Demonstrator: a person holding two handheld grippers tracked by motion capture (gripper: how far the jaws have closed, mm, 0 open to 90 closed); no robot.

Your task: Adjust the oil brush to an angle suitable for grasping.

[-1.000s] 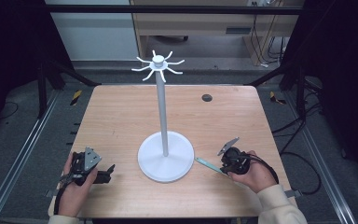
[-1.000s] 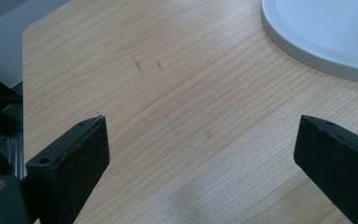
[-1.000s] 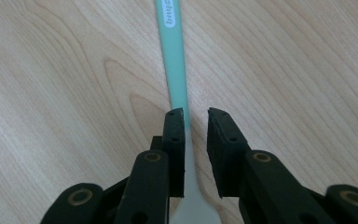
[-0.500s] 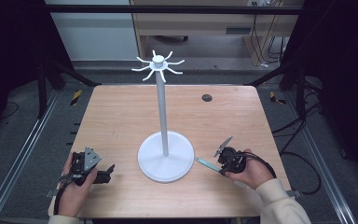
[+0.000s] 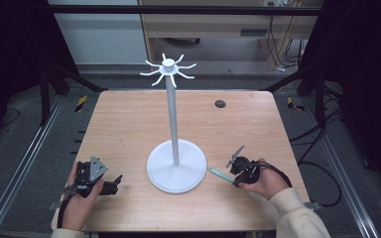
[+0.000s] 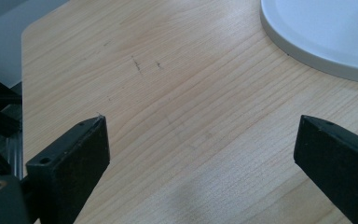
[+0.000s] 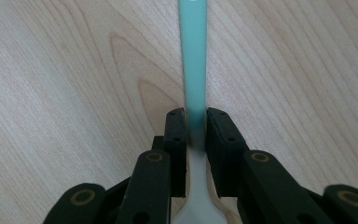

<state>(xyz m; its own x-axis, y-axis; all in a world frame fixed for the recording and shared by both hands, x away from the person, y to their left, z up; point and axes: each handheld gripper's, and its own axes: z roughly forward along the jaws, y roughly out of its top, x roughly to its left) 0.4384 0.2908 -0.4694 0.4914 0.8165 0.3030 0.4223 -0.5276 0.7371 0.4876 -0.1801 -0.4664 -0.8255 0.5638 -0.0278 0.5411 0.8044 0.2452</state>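
A white stand rises from a round base (image 5: pixel 176 168) at the middle of the wooden table, its thin pole (image 5: pixel 172 119) topped by a ring of short hooks (image 5: pixel 168 69). My right gripper (image 5: pixel 233 174) lies low on the table just right of the base, shut on a flat pale-teal utensil handle (image 5: pixel 217 173) that points toward the base. In the right gripper view the jaws of this gripper (image 7: pixel 196 116) pinch the handle (image 7: pixel 193 51), which widens to a whitish part behind them. My left gripper (image 5: pixel 116 182) rests at the front left, open, nothing between its fingers (image 6: pixel 74 149); the base's rim (image 6: pixel 307 51) lies ahead.
A small dark round spot (image 5: pixel 220 103) sits on the table (image 5: pixel 124 124) at the back right. Metal rails (image 5: pixel 25 163) run along both sides of the table, with cables (image 5: pixel 322 173) on the floor to the right.
The right hand has edged slightly left toward the stand's base with the utensil still held. The left gripper has not moved.
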